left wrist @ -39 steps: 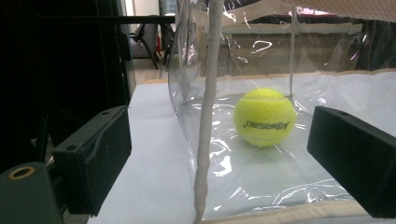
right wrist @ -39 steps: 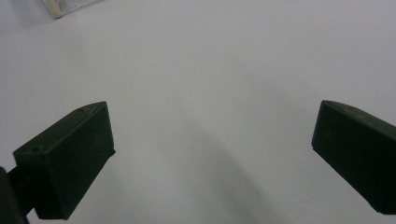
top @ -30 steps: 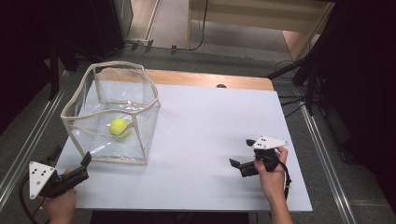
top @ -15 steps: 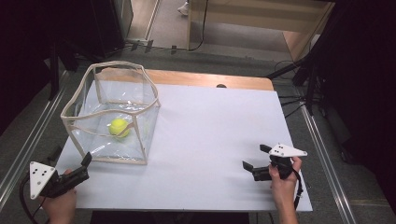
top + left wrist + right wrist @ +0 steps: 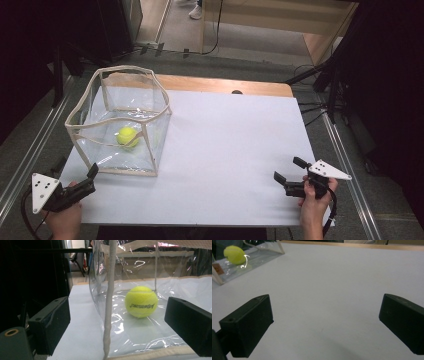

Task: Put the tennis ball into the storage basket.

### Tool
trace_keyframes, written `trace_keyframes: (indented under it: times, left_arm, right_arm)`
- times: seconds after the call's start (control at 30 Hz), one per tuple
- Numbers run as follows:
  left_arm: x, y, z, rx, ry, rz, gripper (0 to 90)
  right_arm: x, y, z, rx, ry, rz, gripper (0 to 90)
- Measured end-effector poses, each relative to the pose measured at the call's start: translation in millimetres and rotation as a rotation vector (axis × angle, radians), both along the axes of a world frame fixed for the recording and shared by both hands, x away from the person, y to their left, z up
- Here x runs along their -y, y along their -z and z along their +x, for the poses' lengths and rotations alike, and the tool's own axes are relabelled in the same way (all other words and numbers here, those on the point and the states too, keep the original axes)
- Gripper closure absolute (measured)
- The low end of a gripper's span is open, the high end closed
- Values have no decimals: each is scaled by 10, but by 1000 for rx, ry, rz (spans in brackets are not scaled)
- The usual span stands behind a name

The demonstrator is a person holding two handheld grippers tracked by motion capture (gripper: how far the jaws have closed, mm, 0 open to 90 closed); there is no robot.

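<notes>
A yellow tennis ball (image 5: 127,136) (image 5: 141,301) (image 5: 235,254) lies on the floor of a clear plastic bin (image 5: 119,122) with cream fabric edging, at the table's left. My left gripper (image 5: 76,168) (image 5: 117,322) is open at the front left corner, just short of the bin's near corner post (image 5: 108,300), which stands between its jaws. My right gripper (image 5: 290,170) (image 5: 324,322) is open at the front right, low over bare white table, with nothing between its jaws.
The white tabletop (image 5: 235,145) has a wooden strip (image 5: 225,86) along its far edge. Metal rails run along both sides of the table. Black stands and cables crowd the floor at the right.
My right gripper has drawn back toward the front right corner of the table. The left gripper, the bin and the ball have stayed put.
</notes>
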State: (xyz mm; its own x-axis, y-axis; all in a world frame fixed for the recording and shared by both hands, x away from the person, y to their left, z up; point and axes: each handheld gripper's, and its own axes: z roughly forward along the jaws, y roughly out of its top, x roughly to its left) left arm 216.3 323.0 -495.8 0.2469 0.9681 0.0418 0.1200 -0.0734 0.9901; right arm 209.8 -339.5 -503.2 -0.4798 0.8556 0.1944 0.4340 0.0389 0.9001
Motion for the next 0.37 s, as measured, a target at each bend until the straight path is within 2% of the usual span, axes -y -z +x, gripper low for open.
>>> trace_keyframes:
  times: [0.13, 0.37]
  left_arm:
    - [-1, 0, 0, 0, 1, 2, 68]
    - [3, 1, 3, 0, 0, 3, 68]
  right_arm:
    - [57, 5, -33, 3, 23, 23, 0]
    - [67, 13, -30, 18, 24, 24, 0]
